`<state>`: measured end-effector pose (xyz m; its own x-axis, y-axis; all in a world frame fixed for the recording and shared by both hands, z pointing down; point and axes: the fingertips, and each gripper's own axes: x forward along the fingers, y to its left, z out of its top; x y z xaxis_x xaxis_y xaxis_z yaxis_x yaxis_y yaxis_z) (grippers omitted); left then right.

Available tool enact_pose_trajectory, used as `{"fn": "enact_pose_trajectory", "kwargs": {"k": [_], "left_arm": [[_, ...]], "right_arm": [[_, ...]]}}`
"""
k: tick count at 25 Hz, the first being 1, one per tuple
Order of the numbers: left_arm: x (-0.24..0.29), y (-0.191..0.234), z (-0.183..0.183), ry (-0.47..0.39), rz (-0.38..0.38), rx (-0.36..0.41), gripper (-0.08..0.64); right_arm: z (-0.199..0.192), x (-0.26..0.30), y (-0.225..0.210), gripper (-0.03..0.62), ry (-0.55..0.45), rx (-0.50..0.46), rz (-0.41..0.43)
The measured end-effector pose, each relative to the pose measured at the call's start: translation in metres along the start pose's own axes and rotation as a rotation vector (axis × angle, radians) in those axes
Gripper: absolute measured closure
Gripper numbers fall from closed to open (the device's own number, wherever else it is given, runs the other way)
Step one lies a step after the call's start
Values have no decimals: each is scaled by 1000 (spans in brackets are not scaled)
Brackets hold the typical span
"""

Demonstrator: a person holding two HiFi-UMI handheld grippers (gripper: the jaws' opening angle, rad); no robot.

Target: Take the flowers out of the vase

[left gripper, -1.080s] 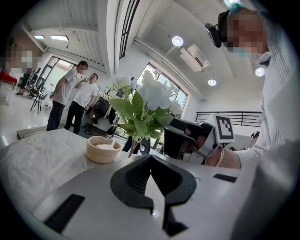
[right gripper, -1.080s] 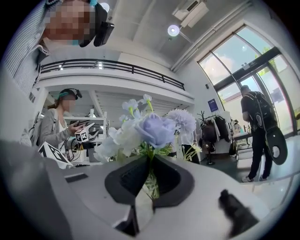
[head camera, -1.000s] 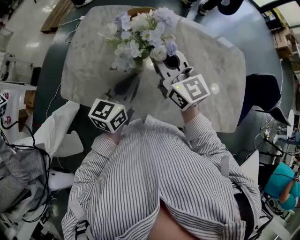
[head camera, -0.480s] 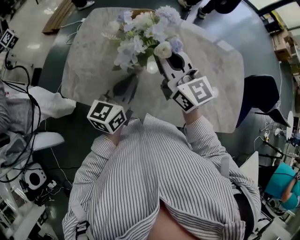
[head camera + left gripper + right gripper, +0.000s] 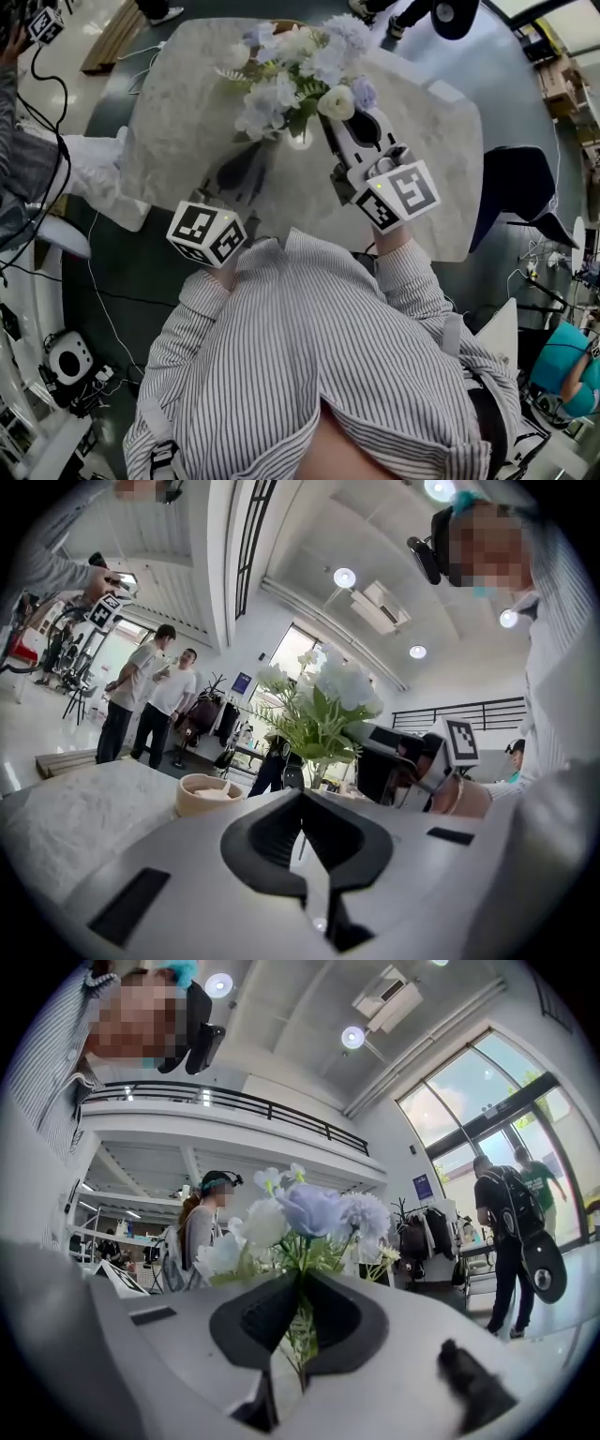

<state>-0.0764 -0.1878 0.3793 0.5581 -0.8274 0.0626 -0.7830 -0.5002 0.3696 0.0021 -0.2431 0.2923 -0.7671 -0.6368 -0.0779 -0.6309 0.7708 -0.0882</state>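
Note:
A bouquet of white and pale blue flowers stands over the glass vase on the marble table. My right gripper comes in from the right and is shut on the green stems, just under the blooms. The stem ends are hidden, so I cannot tell if they are still in the vase. My left gripper points at the vase from the near left. Its jaws are shut and I see nothing held between them. The bouquet shows beyond its tips.
A tan bowl sits on the table behind the flowers. A dark chair stands at the right and a white chair at the left. Several people stand around the room, and a person's arm with cables reaches in at far left.
My right gripper and the bouquet have risen and drifted a little right. At the left, the white chair has shifted and a person's arm with cables has come into view.

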Motion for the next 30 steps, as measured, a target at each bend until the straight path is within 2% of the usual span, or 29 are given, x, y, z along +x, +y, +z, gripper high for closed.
{"fn": "enact_pose_trajectory", "kwargs": {"k": [4,10,19,30], "left_arm": [[-3,3,10,-23,-7,-2,548],[0,0,20,-27,-24,61,548],[2,10,20,-28,-31,23,548],[-4,10,19,-30,-12,17,548]], "right_arm": [[-2,-1,-1,557,15,3,-12],[-1,-2,0,557,23,2,-8],[-7,-4,-3,557,50,13,-33],[-10,-5,-2,557,50,52,-42]]}}
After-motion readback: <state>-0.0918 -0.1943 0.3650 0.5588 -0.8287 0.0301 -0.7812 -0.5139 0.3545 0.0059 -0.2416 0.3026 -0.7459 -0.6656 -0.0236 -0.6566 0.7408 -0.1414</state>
